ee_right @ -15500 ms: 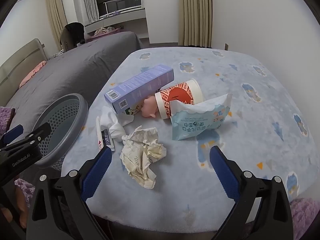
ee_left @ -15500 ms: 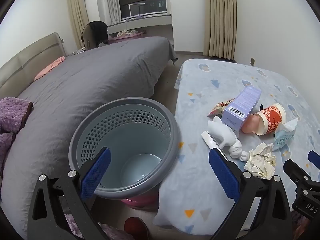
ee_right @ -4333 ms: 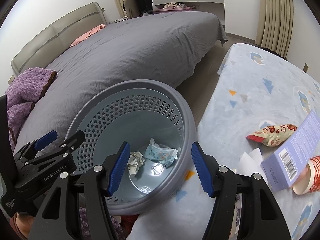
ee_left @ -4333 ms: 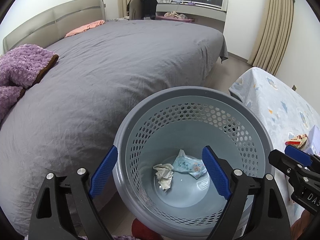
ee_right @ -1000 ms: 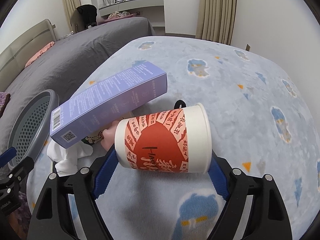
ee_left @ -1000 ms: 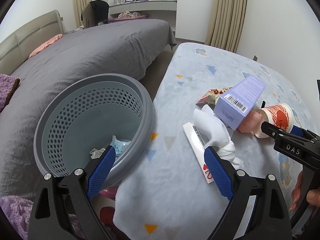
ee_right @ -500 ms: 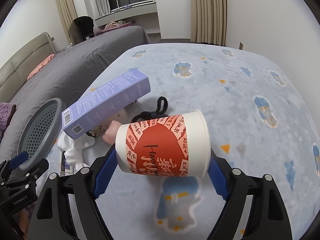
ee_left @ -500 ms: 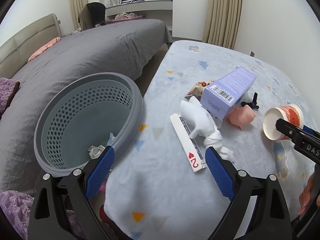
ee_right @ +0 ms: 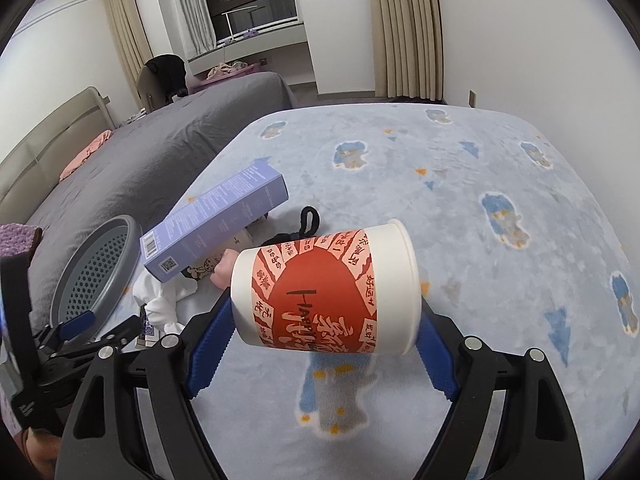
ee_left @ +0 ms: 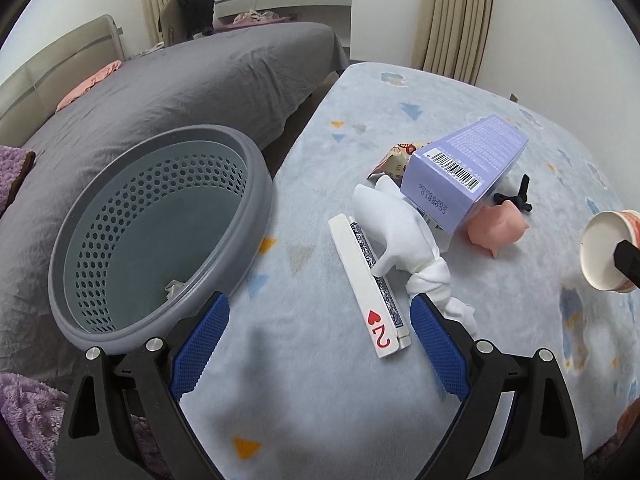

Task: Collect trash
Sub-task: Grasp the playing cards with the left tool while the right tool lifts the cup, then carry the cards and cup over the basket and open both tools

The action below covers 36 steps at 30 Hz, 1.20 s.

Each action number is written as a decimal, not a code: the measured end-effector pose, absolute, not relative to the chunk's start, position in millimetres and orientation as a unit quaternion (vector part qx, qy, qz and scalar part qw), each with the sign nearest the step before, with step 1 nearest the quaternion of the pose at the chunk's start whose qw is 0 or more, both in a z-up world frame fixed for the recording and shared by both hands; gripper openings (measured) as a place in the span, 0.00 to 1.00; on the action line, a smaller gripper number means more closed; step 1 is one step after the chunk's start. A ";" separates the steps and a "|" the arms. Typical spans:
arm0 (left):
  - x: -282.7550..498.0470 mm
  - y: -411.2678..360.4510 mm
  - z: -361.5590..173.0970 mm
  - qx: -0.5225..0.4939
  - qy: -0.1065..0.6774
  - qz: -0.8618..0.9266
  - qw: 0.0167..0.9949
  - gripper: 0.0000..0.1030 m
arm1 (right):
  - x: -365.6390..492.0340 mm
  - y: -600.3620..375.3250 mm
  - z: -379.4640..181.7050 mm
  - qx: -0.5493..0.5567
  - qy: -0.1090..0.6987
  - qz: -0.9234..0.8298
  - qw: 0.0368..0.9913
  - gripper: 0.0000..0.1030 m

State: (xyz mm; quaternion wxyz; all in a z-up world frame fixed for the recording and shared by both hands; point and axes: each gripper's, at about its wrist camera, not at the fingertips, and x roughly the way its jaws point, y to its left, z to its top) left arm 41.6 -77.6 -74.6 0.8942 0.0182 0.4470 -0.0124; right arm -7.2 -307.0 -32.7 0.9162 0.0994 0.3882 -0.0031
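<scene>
My right gripper (ee_right: pixel 324 322) is shut on a red and white paper cup (ee_right: pixel 324 292) and holds it on its side above the blue patterned blanket (ee_right: pixel 460 184); the cup also shows in the left wrist view (ee_left: pixel 608 254) at the right edge. My left gripper (ee_left: pixel 316 340) is open and empty, low over the blanket beside the grey perforated basket (ee_left: pixel 256 184), which holds crumpled paper (ee_left: pixel 174 287). A purple box (ee_left: pixel 464 168), a white knotted cloth (ee_left: pixel 404 232), a snack wrapper (ee_left: pixel 394 156), a playing card pack (ee_left: pixel 372 284) and a pink pig toy (ee_left: pixel 498 228) lie on the blanket.
A black cord (ee_right: pixel 304 226) lies behind the cup. A large bed with a grey cover (ee_left: pixel 180 92) stands left of the basket. A purple fluffy throw (ee_left: pixel 16 164) lies at the far left. Curtains (ee_right: pixel 404 28) and white walls close the back.
My right gripper has lifted the cup higher off the blanket, away from the purple box and pig toy. My left gripper has drifted slightly right, staying open.
</scene>
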 end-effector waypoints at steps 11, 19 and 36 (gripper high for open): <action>60.4 -88.1 -93.8 0.030 0.459 0.005 0.888 0.82 | -8.5 -314.2 -32.3 0.113 0.386 0.003 0.916 0.77; 57.1 -94.7 -90.9 0.023 0.458 -0.031 0.888 0.40 | -10.2 -315.2 -32.8 0.116 0.386 0.004 0.915 0.77; 22.1 -60.6 -50.3 0.014 0.436 -0.057 0.898 0.20 | -17.3 -283.9 -31.9 0.099 0.390 0.014 0.915 0.77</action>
